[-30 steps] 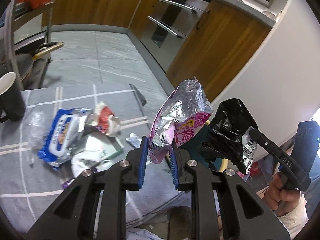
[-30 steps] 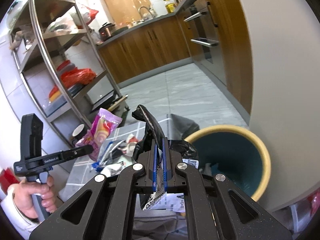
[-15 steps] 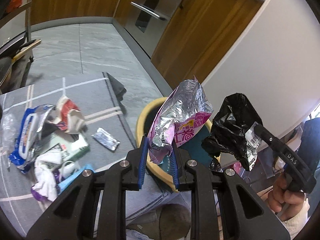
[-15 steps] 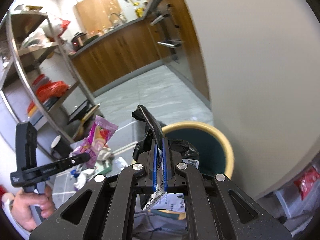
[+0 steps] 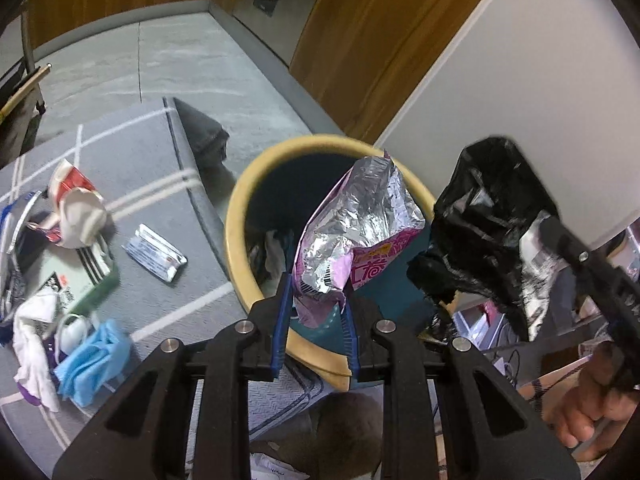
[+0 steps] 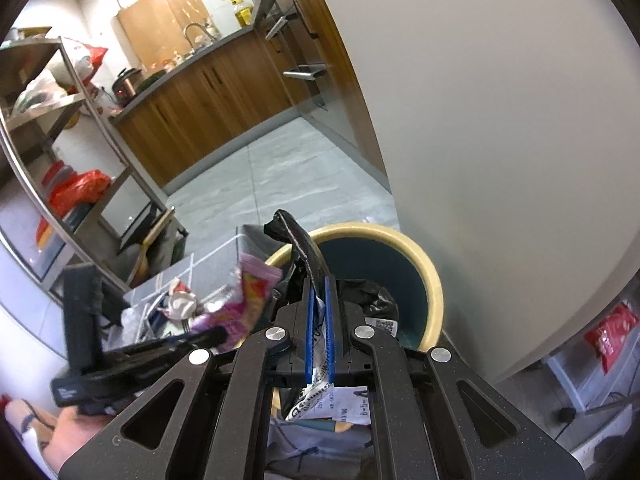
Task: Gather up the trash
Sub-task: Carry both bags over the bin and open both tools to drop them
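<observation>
Scanning left to right, I see loose trash [image 5: 76, 280] cut off at the rug's [image 5: 168, 168] left edge. My left gripper [image 5: 316, 312] clamps a foil snack bag [image 5: 352, 232] over the yellow-rimmed bin [image 5: 240, 216], hiding its interior. My right gripper [image 6: 318, 332], jaws shut, pinches a black plastic bag [image 5: 488, 216] at the bin's right rim.

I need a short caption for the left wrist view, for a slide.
Left gripper holds a foil snack bag above the yellow-rimmed bin; right gripper brings a black plastic bag.
</observation>
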### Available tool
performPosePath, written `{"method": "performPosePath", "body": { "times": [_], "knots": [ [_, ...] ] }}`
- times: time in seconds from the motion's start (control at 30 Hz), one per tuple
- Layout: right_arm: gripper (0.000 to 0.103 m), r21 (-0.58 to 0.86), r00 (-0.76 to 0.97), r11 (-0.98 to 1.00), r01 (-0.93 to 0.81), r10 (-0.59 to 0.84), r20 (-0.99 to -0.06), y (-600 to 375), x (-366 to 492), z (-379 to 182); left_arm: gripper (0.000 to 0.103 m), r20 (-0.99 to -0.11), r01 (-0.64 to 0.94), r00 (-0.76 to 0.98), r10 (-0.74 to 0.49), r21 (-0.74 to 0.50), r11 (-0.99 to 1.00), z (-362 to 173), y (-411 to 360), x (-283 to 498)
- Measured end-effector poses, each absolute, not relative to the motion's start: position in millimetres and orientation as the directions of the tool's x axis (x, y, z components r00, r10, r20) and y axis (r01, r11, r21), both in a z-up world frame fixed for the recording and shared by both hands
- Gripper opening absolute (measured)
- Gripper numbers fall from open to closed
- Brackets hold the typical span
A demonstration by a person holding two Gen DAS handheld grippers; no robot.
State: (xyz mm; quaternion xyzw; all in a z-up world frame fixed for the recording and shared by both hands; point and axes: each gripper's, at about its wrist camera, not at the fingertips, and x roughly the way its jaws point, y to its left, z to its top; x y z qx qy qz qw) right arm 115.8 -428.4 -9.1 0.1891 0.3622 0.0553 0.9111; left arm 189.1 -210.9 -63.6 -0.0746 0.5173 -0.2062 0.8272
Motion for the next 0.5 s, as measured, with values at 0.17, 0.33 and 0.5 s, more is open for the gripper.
{"method": "performPosePath", "body": {
  "times": [0.17, 0.33, 0.5],
  "knots": [
    [0.006, 0.381, 0.717, 0.924, 0.038, 0.241, -0.655, -428.9, 121.4, -14.3, 0.037, -0.840, 0.268, 0.349, -0.415, -0.334, 0.904, -76.5, -214.5, 192.2],
    [0.006, 0.383, 0.696, 0.923, 0.041, 0.248, -0.674, -424.8, 134.8, -23.9, 0.064, -0.834, 0.282, 0.377, -0.402, -0.310, 0.908, -71.6, -209.4, 188.1],
    [0.006, 0.378, 0.675, 0.925, 0.043, 0.252, -0.693, -419.6, 146.1, -35.6, 0.074, -0.822, 0.272, 0.407, -0.399, -0.308, 0.912, -60.8, -196.5, 183.9]
  ]
}}
